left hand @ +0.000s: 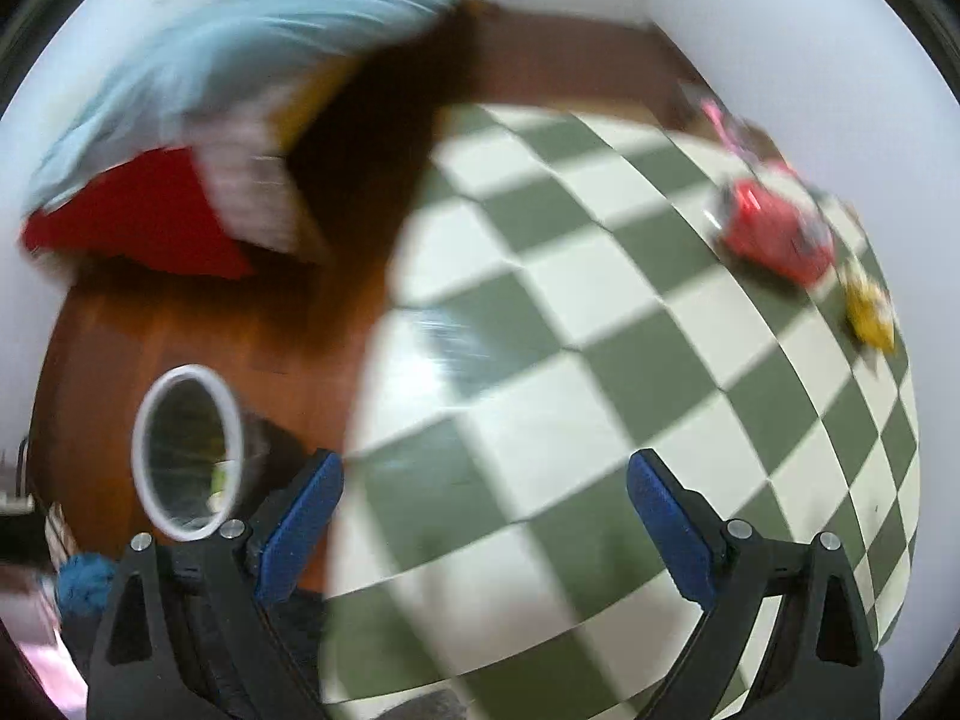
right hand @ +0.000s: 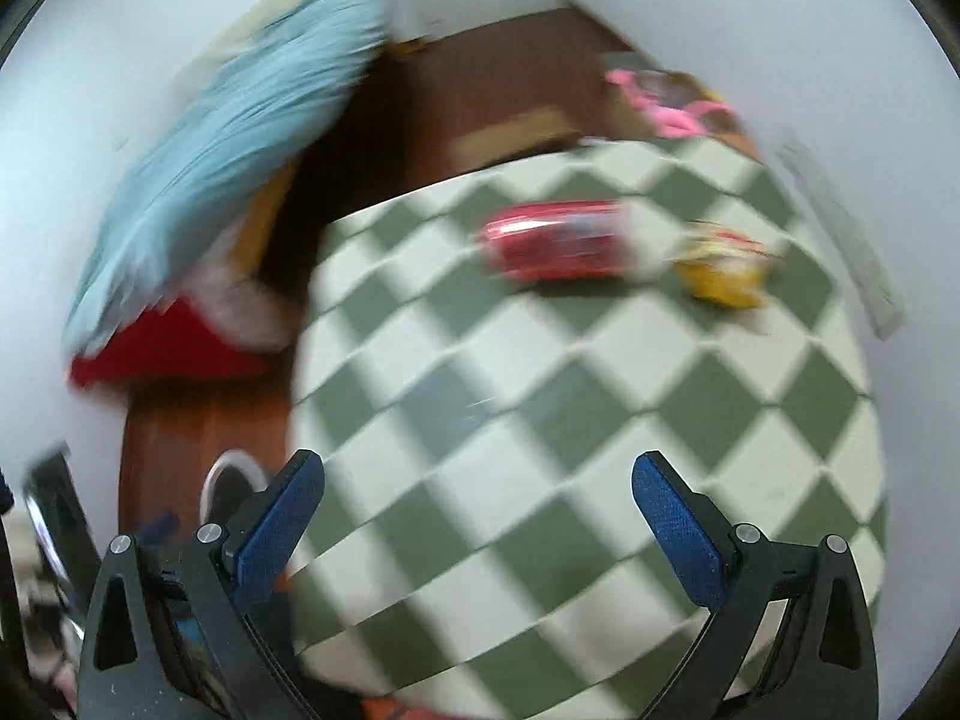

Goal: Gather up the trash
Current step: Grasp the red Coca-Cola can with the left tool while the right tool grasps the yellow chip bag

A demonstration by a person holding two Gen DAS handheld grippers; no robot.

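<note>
Both views are motion-blurred. A red can-like piece of trash [left hand: 774,234] lies on the green-and-white checkered cloth [left hand: 540,360] at the far right, with a yellow wrapper [left hand: 867,312] beside it. The right wrist view shows the red piece [right hand: 558,240] and the yellow wrapper [right hand: 723,267] at the far side of the cloth [right hand: 540,420]. A white-rimmed bin [left hand: 189,450] stands on the wooden floor to the left, and its rim [right hand: 231,468] shows by the right gripper's left finger. My left gripper [left hand: 483,516] is open and empty. My right gripper [right hand: 477,516] is open and empty.
A light blue cushion [left hand: 252,42] and a red one [left hand: 138,216] lie at the far left on brown wooden floor [left hand: 198,330]. Pink items [right hand: 672,102] sit beyond the cloth's far edge. White walls surround the area.
</note>
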